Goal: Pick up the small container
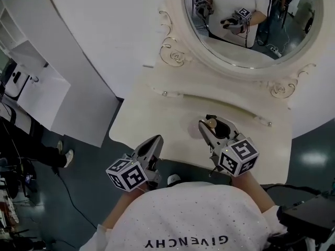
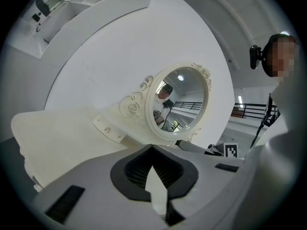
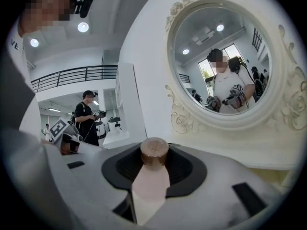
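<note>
Shelving: a white shelf unit (image 1: 29, 69) is seen at ten o'clock in the head view, set against the left side of the room.
Floor: a dark grey-green floor (image 1: 91, 190) is shown around the furniture; a thin black cable (image 1: 78, 209) is laid across it at eight o'clock.
Bystander: a second person's legs and pale shoe (image 1: 66, 158) are caught at nine o'clock, at the frame's edge.
Wall panel: a plain white panel (image 1: 104, 30) is placed behind the table, from eleven to twelve o'clock.
Left gripper: the left gripper (image 1: 157, 141) is held at seven o'clock over the table's near edge; its jaws are parted by a narrow gap and nothing is caught between them.
Surface: a cream dressing table (image 1: 137, 120) with a bare, matte top is seen at centre; carved scrolls (image 1: 172, 52) are set where it meets the mirror frame.
Right gripper: the right gripper (image 1: 215, 129) is held at five o'clock above the tabletop, its jaws clenched on the small container.
Small container: the small container (image 3: 149, 183), pale pink with a brown round cap, is pinched between the right pads, cap forward, clear of the tabletop.
Mirror: a round, cream-framed mirror (image 1: 251, 41) is mounted at one o'clock; the person and both grippers are reflected in it.
Equipment: a black object (image 1: 309, 217) is seen on the floor at four o'clock.
</note>
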`<state>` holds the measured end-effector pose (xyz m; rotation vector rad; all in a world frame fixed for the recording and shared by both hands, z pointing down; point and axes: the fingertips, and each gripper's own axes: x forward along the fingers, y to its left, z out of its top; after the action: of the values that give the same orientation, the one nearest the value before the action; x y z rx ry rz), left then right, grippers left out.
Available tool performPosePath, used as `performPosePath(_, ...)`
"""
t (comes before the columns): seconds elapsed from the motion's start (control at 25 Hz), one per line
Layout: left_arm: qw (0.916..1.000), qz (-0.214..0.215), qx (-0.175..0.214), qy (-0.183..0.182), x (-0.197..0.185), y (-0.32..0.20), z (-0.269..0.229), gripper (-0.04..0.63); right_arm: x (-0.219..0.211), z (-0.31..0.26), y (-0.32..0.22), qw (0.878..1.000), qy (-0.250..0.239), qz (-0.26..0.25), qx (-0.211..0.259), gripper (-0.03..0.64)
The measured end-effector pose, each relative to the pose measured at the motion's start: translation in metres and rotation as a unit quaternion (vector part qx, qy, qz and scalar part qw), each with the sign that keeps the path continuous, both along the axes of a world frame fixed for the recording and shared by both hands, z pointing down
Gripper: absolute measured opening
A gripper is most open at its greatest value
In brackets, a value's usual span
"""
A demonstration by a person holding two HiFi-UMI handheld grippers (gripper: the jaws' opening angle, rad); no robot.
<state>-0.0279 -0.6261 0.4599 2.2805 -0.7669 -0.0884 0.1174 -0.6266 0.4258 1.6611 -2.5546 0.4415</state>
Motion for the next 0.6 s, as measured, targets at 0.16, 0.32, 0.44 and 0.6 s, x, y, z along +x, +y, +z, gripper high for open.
performPosePath(0.16, 0.9996, 0.027, 0.008, -0.005, 0.041, 0.019, -0.008, 0.001, 0.031, -0.019, 0.027, 1.0, -0.022, 0.009, 0.007, 0.13)
performPosePath(0.32, 0.999, 0.039, 0.021, -0.01, 0.075, 0.044, -0.014, 0.001, 0.06, -0.033, 0.054, 0.999, -0.036, 0.013, 0.022, 0.13)
performPosePath(0.44, 0.9988, 0.042, 0.021, -0.014, 0.096, 0.066, -0.014, 0.0, 0.077, -0.041, 0.076, 0.999, -0.043, 0.01, 0.031, 0.13)
performPosePath(0.6, 0.9985, 0.046, 0.023, -0.019, 0.126, 0.098, -0.014, 0.0, 0.102, -0.048, 0.107, 0.998, -0.05, 0.002, 0.043, 0.13)
